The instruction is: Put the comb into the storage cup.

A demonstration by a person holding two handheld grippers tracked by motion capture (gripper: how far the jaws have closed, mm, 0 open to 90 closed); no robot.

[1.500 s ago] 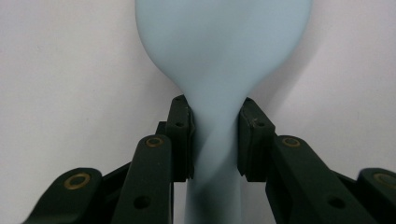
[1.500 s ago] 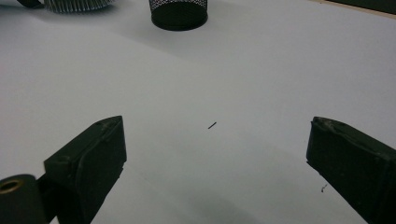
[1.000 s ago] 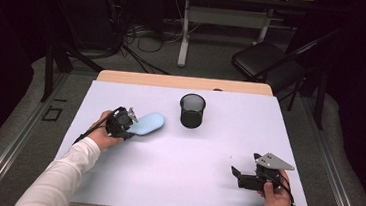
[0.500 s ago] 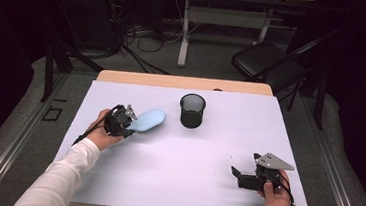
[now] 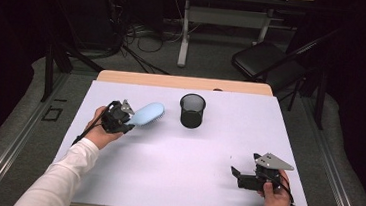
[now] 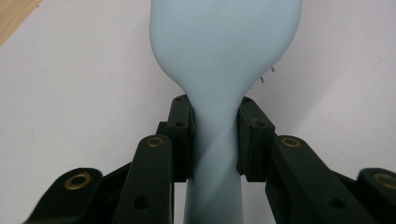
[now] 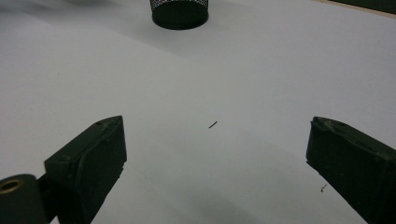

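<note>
White surface [image 5: 175, 167] up top: left tongs [image 5: 125, 119] hold a light blue hairbrush [image 5: 146, 115] left of the black mesh cup [image 5: 192, 111]. Left gripper view: tongs clamp the brush's neck. Right gripper view: right tongs [image 7: 217, 154] spread wide, holding nothing.

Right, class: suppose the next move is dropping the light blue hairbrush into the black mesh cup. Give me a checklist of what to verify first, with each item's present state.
1. The left gripper is shut on the brush's neck: ok, both fingers press against the handle.
2. The light blue hairbrush is held, head pointing towards the cup: ok.
3. The black mesh cup stands upright, mouth open: ok.
4. Space between brush and cup is free: ok, bare white table lies there.
5. The right gripper is out of the way: ok, open, near the table's front right.
6. Cup empty inside: cannot tell, its interior is dark.
</note>
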